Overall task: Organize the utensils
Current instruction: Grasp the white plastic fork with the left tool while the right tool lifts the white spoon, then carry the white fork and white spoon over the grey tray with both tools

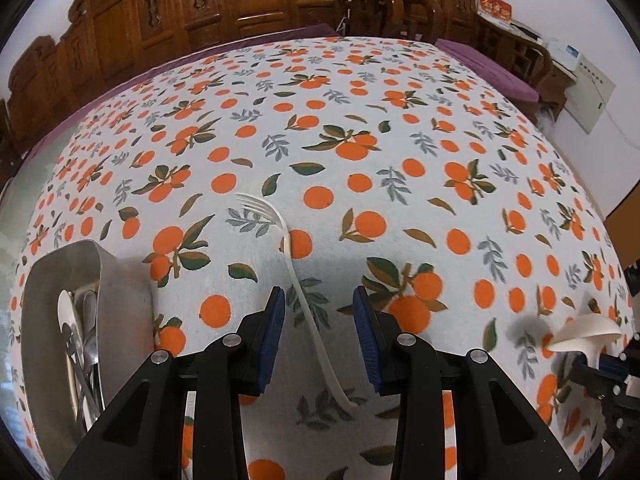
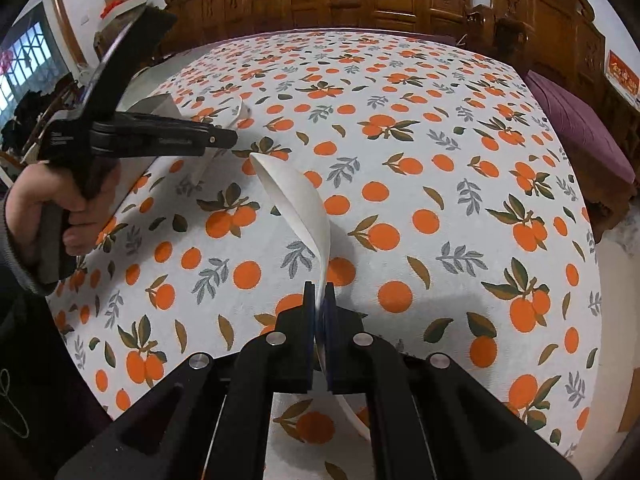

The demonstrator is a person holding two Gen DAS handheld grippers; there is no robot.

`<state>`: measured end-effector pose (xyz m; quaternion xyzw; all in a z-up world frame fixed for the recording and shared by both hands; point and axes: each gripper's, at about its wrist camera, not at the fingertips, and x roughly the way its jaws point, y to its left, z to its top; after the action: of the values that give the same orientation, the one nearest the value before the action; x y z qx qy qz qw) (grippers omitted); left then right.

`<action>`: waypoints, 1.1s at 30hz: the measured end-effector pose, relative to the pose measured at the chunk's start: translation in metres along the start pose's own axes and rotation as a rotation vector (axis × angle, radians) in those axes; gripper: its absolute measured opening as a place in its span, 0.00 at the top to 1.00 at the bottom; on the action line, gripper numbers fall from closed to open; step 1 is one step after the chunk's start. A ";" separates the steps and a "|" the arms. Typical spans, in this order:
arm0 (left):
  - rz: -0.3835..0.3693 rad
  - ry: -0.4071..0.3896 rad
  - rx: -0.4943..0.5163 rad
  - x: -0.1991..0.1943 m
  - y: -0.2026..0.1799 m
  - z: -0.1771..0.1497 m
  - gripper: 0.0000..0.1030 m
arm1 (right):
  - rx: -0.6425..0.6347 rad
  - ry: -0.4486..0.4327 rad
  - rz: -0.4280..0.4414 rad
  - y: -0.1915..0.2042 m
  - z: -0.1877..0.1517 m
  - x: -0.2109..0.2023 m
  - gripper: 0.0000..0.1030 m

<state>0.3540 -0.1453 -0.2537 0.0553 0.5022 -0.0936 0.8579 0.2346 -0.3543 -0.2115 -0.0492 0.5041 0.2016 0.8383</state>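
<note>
Both tongs point steeply down at the desk (image 1: 400,100), which is draped in a white cloth printed with oranges and leaves. The left tongs (image 1: 319,300) stand released, their blue ribbed pads straddling the thin curved handle of a white plastic fork (image 1: 288,240) lying on the cloth without touching it. A hand (image 2: 60,208) grips their black handle. The right tongs (image 2: 319,292) are clenched on the handle of a smooth white spoon (image 2: 296,196), its bowl raised. A dull metal tray (image 1: 124,280) near the desk's left edge holds steel cutlery.

Fork (image 1: 296,276) lies on the tablecloth (image 1: 400,120), tray (image 1: 120,280) to its left.
</note>
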 end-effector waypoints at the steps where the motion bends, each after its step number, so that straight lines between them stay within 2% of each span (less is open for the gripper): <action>1: -0.001 0.004 -0.005 0.002 0.001 0.000 0.70 | 0.003 -0.002 0.002 0.000 0.000 0.000 0.95; 3: -0.006 0.025 -0.019 0.008 0.004 -0.001 0.78 | 0.006 -0.003 0.004 0.000 0.001 0.000 0.95; 6: 0.000 0.014 -0.025 0.008 0.006 -0.002 0.83 | 0.005 -0.005 0.004 0.001 0.002 -0.001 0.95; 8: 0.004 0.015 -0.025 0.007 0.007 -0.002 0.95 | -0.001 -0.011 0.007 0.004 0.003 -0.003 0.95; 9: 0.000 0.020 -0.025 0.007 0.008 -0.003 0.97 | -0.010 -0.020 0.012 0.006 0.004 -0.004 0.95; 16: 0.002 -0.013 -0.002 -0.017 0.010 -0.008 0.97 | -0.029 -0.039 0.010 0.020 0.013 -0.015 0.95; 21: 0.000 -0.061 0.018 -0.049 0.014 -0.010 0.97 | -0.028 -0.057 0.006 0.029 0.022 -0.024 0.95; 33: -0.007 -0.152 0.023 -0.116 0.048 -0.022 0.97 | -0.041 -0.103 0.013 0.072 0.049 -0.037 0.95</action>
<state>0.2907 -0.0824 -0.1635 0.0562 0.4347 -0.1063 0.8925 0.2317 -0.2852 -0.1470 -0.0525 0.4565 0.2196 0.8606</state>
